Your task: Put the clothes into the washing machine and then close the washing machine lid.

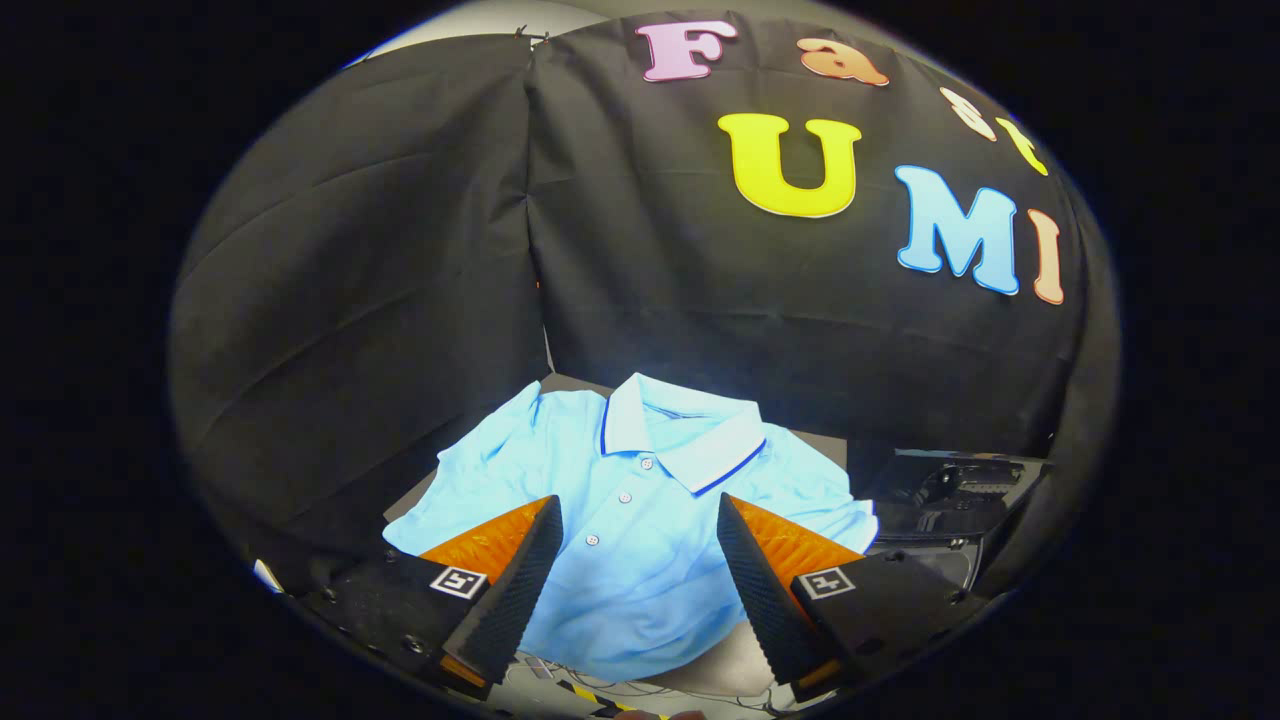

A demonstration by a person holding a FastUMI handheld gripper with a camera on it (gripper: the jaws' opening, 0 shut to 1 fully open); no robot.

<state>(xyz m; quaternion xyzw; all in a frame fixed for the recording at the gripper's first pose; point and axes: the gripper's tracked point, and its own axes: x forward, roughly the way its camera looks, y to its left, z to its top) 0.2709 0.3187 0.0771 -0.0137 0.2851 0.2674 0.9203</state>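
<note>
One polo shirt (640, 530) lies spread on the table (405, 505); the hand-held gripper (640, 545) hovers wide open above it — pinch a bunched fold near the buttons, not flat cloth.

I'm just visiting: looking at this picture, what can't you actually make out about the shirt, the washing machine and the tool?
- Light blue polo shirt: the open tool hovers above it, and its two fingers cover parts of the shirt's lower sides.
- Dark machine to the shirt's right: too dark and cut by the edge to tell lid or opening.
- Surface under the shirt: mostly covered by it.
</note>
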